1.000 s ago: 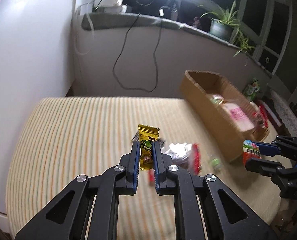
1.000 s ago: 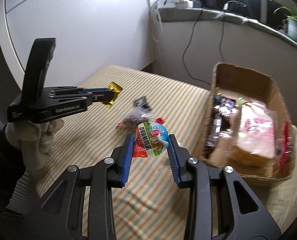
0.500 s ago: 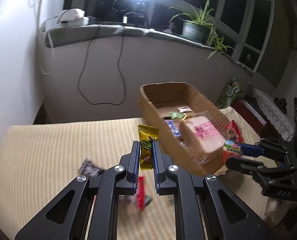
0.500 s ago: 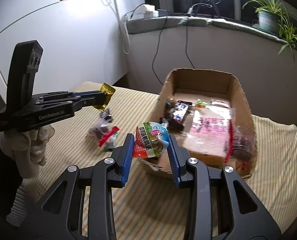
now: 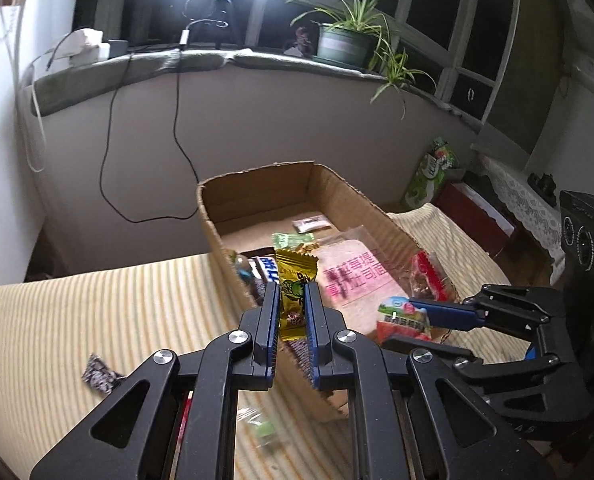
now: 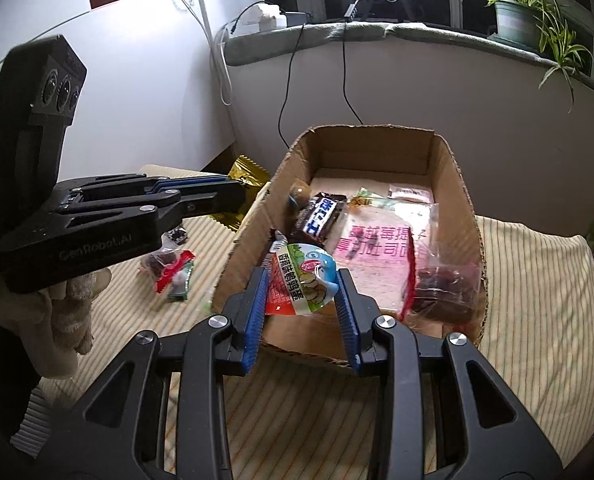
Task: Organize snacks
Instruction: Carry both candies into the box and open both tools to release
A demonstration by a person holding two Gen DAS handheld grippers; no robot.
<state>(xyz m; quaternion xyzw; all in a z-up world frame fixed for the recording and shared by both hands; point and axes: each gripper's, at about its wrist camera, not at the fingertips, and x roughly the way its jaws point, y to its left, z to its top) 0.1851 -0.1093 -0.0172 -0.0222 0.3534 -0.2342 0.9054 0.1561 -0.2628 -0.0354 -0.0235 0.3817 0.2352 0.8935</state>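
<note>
My left gripper (image 5: 293,312) is clamped on a yellow candy wrapper (image 5: 295,290): glossy foil, crimped zigzag top edge, green lime-slice print at mid-height, a darker printed patch lower down. The wrapper stands upright between the blue pads, its top sticking out above the fingertips. From the right wrist view the same wrapper (image 6: 245,174) shows gold past the tips of the left gripper (image 6: 233,192), held in the air just outside the box's left wall.

My right gripper (image 6: 301,286) grips a round-lidded snack cup (image 6: 303,282): red and white label with Chinese text, a blue cartoon figure, pale round pieces pictured. It hangs over the near wall of the cardboard box (image 6: 253,220).

Inside the box: a dark chocolate bar (image 6: 324,216) with white lettering, a clear bread bag (image 6: 377,248) with pink print, and a clear pack of dark red pieces (image 6: 443,284) against the right wall.

On the striped cloth (image 6: 537,300) left of the box lie a red-and-green sachet (image 6: 177,276) and a small dark wrapper (image 5: 99,374).
</note>
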